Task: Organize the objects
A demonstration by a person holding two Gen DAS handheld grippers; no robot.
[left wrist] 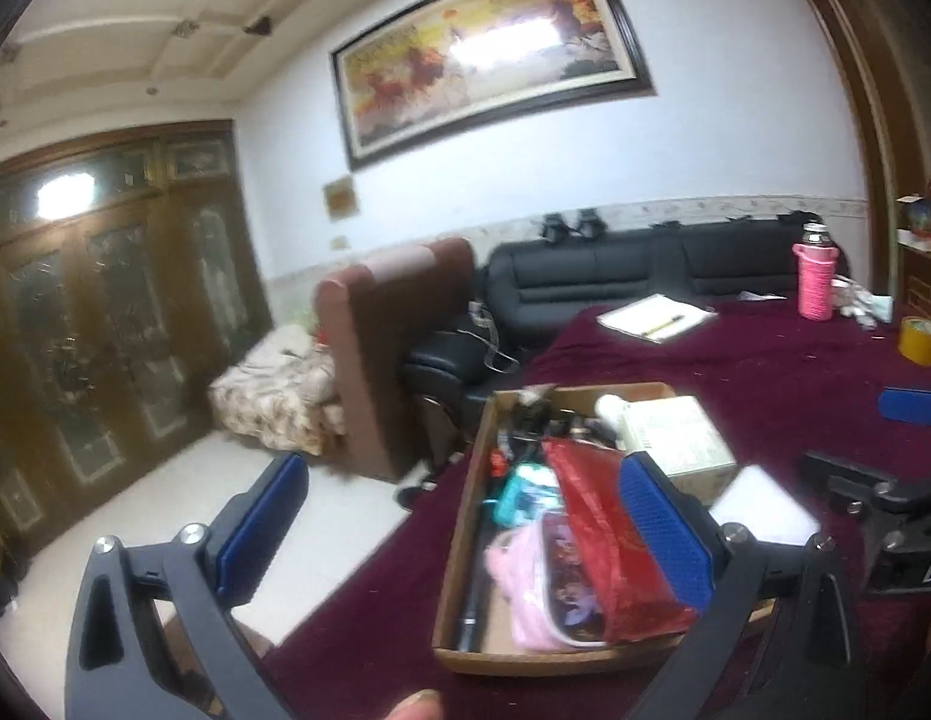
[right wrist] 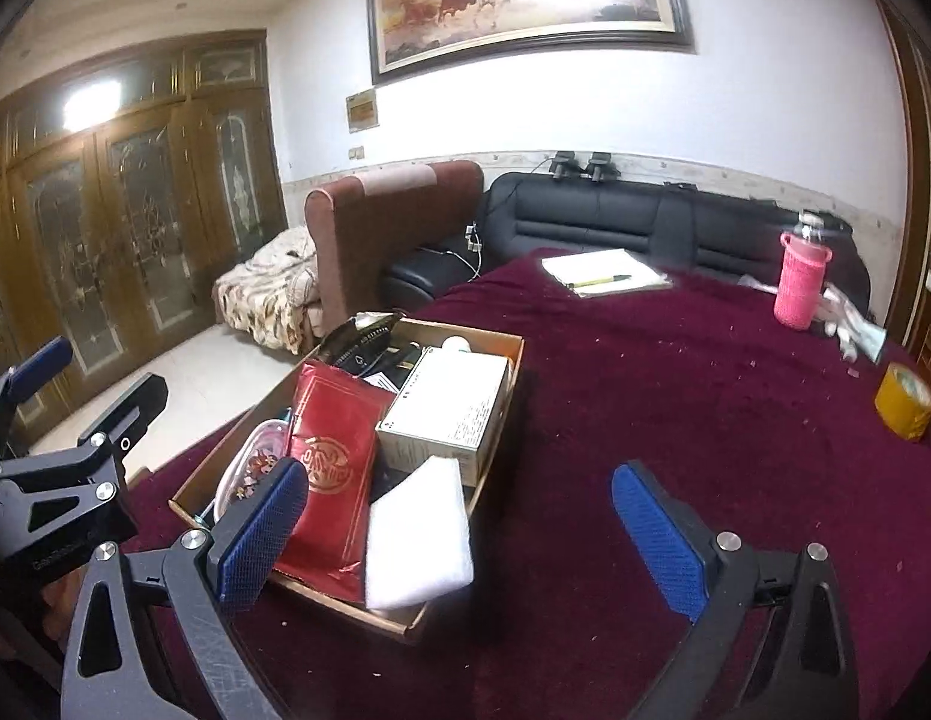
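At lower centre of both views, your shallow brown cardboard tray (right wrist: pixel 501 354) on the maroon tablecloth (right wrist: pixel 675 396) holds a red foil pouch (right wrist: pixel 333 468), white foam block (right wrist: pixel 417 534) and white carton (right wrist: pixel 447 408). Left gripper (left wrist: pixel 465 516) and right gripper (right wrist: pixel 459 522): both spread wide, grasping nothing, just before the tray.

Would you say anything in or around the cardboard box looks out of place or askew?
Yes: the white foam block leans tilted over the near rim of the cardboard box rather than lying inside, and the red packet rests slanted on the crowded contents.
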